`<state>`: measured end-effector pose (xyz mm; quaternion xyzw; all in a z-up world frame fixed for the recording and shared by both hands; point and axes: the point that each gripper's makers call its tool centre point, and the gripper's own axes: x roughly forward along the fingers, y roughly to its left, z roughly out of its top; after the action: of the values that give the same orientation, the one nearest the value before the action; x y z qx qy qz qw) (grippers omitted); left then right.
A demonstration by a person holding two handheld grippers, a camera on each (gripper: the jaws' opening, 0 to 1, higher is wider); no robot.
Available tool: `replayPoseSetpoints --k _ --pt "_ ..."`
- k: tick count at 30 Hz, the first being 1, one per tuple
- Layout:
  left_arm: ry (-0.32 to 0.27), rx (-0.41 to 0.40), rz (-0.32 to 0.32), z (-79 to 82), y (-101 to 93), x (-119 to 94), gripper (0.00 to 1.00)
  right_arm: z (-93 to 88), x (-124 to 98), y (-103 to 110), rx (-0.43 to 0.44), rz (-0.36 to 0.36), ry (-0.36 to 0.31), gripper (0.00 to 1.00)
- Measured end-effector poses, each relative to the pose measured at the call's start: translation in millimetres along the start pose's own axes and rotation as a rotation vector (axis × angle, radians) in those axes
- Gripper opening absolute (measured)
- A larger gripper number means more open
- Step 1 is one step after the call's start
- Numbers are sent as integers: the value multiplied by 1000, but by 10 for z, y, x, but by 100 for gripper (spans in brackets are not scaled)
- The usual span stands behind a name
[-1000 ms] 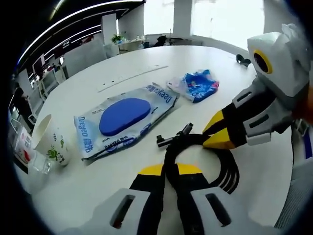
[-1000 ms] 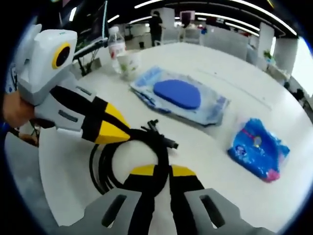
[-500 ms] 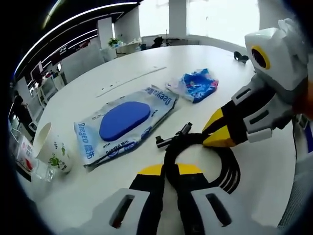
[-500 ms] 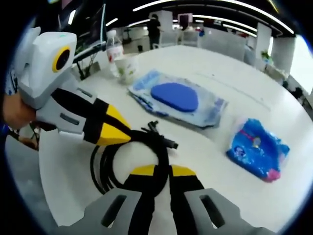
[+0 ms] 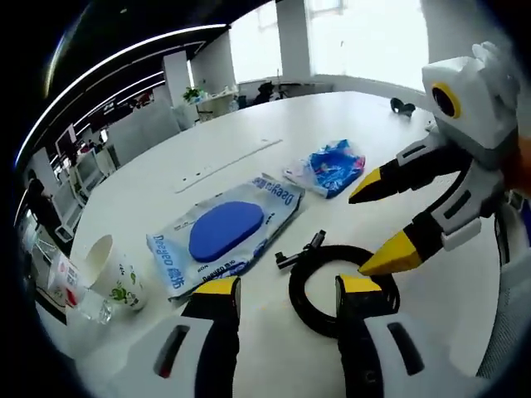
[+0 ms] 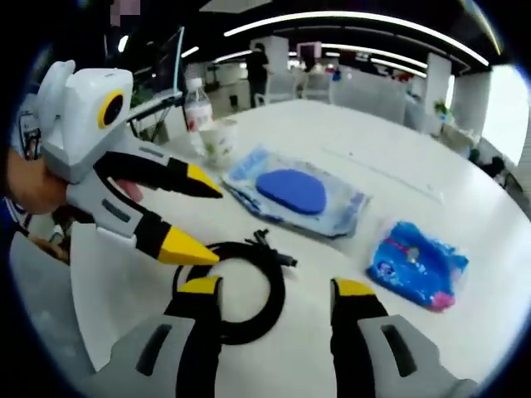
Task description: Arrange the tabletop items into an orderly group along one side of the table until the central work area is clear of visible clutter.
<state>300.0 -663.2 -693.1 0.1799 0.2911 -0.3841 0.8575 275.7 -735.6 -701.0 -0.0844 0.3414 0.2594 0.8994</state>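
Left gripper view: both tongs [image 5: 280, 286] [image 6: 268, 288] gape empty over the cable [image 5: 342, 288]; it may uncoil mid-counter [image 5: 249, 120].

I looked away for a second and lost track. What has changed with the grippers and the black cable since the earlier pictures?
Both grippers have let go of the coiled black cable. The left gripper and the right gripper, shut on it a second ago, now stand open and drawn back a little, and the cable lies loose on the white table. The wipes pack, blue packet and paper cup stayed put.
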Motion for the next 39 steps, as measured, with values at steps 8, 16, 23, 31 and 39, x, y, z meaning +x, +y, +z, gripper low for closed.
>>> replayPoseSetpoints --k 8,16,23,31,39 --pt "-21 18 17 58 18 -140 59 51 -149 36 -21 -10 -20 67" --pt "-38 8 20 183 16 -306 72 81 -302 15 -52 -13 -24 79" --pt "-49 -19 28 256 48 -378 86 175 -343 22 -73 -6 -37 89" --pt "-61 -74 53 222 85 -501 99 217 -391 43 -98 4 -48 98" --pt "-63 -109 76 95 114 -618 99 190 -461 54 -98 -2 -50 100"
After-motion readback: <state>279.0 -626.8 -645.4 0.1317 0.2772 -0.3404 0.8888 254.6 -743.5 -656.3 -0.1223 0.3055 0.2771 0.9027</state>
